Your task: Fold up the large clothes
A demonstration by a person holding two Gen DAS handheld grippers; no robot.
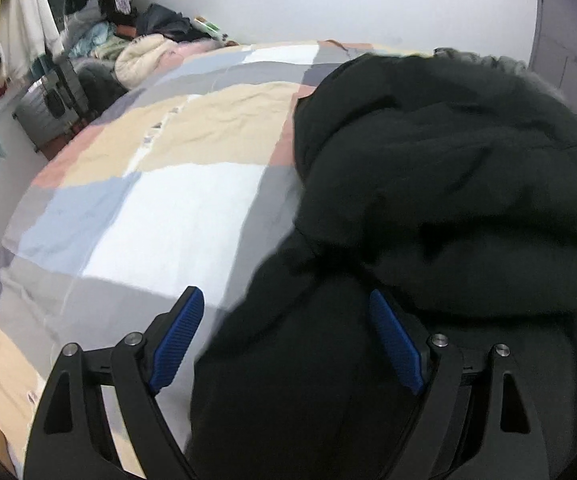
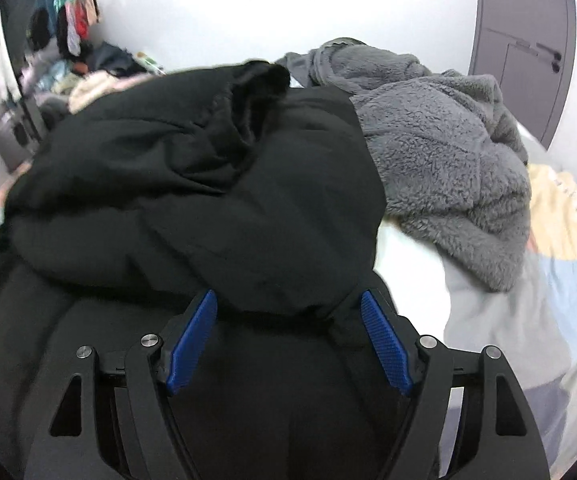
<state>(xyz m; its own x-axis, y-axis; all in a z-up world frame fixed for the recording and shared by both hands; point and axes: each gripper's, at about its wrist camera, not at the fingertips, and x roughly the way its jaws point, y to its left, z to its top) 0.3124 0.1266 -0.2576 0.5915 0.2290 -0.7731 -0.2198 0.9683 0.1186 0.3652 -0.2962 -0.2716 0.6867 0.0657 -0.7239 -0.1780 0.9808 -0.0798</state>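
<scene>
A large black padded coat [image 1: 428,208] lies bunched on the bed, filling the right of the left wrist view and the middle of the right wrist view [image 2: 192,184]. My left gripper [image 1: 286,320] is open, its blue pads wide apart over the coat's left edge, holding nothing. My right gripper [image 2: 288,320] is open above the coat's near part, jaws apart with black fabric below them. A grey fleece garment [image 2: 448,152] lies crumpled just right of the coat.
The bed has a checked cover [image 1: 176,200] in white, beige, grey and blue. A pile of clothes [image 1: 144,52] lies at its far left end by hanging garments [image 1: 20,28]. A grey suitcase [image 1: 48,112] stands on the floor left. A grey door [image 2: 528,40] is far right.
</scene>
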